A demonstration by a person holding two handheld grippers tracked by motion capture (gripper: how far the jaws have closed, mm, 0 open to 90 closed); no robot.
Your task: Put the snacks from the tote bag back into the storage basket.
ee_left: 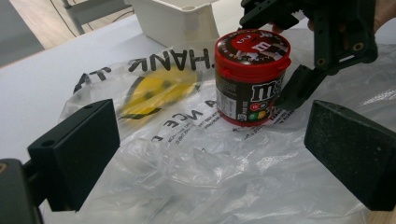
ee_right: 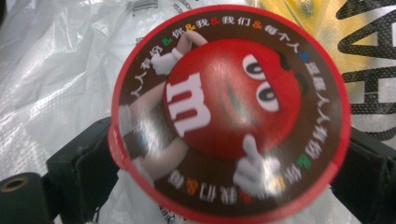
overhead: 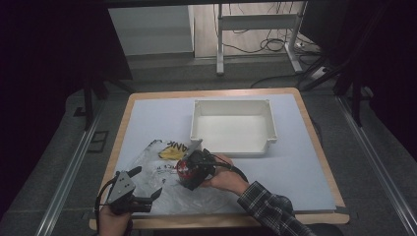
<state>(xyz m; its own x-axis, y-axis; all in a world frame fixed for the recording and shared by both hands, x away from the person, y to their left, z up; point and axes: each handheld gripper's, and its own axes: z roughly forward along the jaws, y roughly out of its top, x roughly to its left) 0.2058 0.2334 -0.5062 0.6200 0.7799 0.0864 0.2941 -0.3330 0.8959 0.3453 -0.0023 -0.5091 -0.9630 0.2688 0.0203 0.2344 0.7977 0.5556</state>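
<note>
Red-lidded candy tub (ee_left: 252, 77), one, stands on one plastic bag (ee_left: 196, 158).

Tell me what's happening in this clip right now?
A person works with two handheld grippers. The right gripper has its jaws on either side of a red-lidded candy tub standing upright on a clear plastic bag. The left gripper is open over the bag's near edge. A white tray sits behind.
</note>
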